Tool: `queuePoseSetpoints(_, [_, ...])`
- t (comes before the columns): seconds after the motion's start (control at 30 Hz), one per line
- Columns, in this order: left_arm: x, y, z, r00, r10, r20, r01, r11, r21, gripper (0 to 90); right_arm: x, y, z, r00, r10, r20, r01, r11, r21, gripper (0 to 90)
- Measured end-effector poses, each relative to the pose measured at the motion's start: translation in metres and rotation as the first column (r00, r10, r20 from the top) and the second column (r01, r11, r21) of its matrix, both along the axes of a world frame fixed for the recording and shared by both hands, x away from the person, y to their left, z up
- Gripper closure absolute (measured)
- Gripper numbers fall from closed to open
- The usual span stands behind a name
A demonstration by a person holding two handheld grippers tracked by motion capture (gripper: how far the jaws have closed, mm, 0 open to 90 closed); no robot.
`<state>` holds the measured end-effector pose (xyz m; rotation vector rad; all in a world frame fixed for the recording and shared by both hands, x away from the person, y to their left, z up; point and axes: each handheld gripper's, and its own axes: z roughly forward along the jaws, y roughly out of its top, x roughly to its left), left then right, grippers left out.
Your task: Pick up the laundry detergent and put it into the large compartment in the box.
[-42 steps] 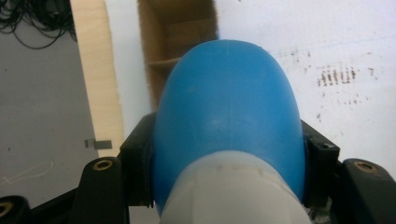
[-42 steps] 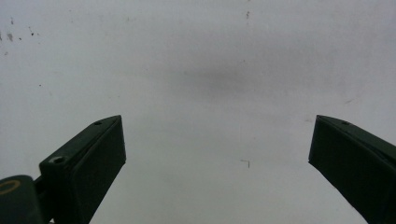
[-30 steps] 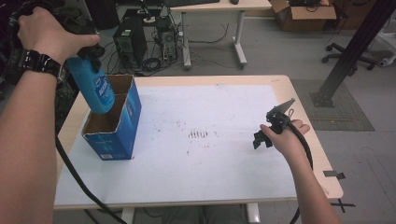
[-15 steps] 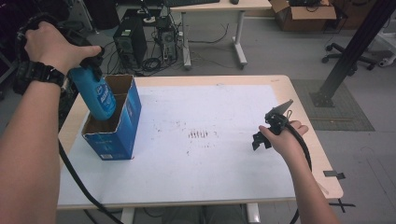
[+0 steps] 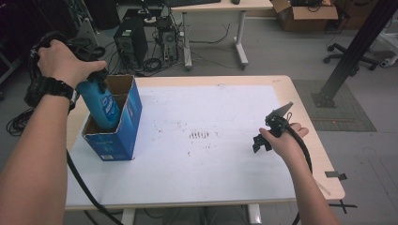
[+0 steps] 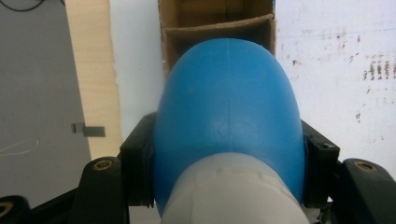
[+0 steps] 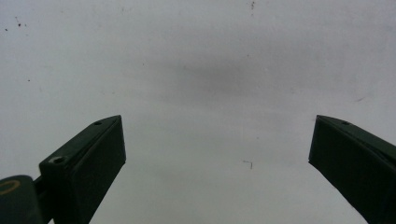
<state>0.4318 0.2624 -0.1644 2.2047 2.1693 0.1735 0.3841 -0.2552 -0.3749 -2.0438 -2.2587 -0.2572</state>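
blue bottle [image 5: 102, 104] sits partly inside the open blue cardboard box [image 5: 118, 132] at the table's left side, its lower end down in the nearer compartment, tilted a little toward the left hand [image 5: 63, 61]. left gripper [image 6: 229, 154] pinches the bottle just below its pale neck, both black jaws pressed against the blue sides. right gripper [image 5: 267, 136] hovers low over the white tabletop [image 5: 211, 178] near the right edge, well apart from the box, its jaws spread wide with nothing between them.
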Motion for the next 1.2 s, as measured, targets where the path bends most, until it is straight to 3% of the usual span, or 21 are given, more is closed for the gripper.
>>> queuePoseSetpoints(0.4, [0.001, 0.001, -0.032, 0.9994, -0.015, -0.033, 0.015, 0.9998, 0.011, 37.6, -0.001, 0.002, -0.003, 0.9999, 0.008, -0.007, -0.008, 1.0000, -0.004, 4.0])
queuePoseSetpoints(0.7, [0.002, -0.001, -0.057, 0.9977, -0.021, -0.065, 0.021, 0.9998, -0.003, 37.6, -0.003, 0.001, -0.006, 1.0000, 0.004, -0.007, -0.004, 1.0000, -0.005, 3.9])
queuePoseSetpoints(1.2, [0.004, -0.001, -0.086, 0.9943, -0.025, -0.104, 0.025, 0.9997, -0.001, 37.6, -0.003, 0.002, -0.010, 0.9998, 0.003, -0.021, -0.003, 1.0000, -0.006, 3.9])
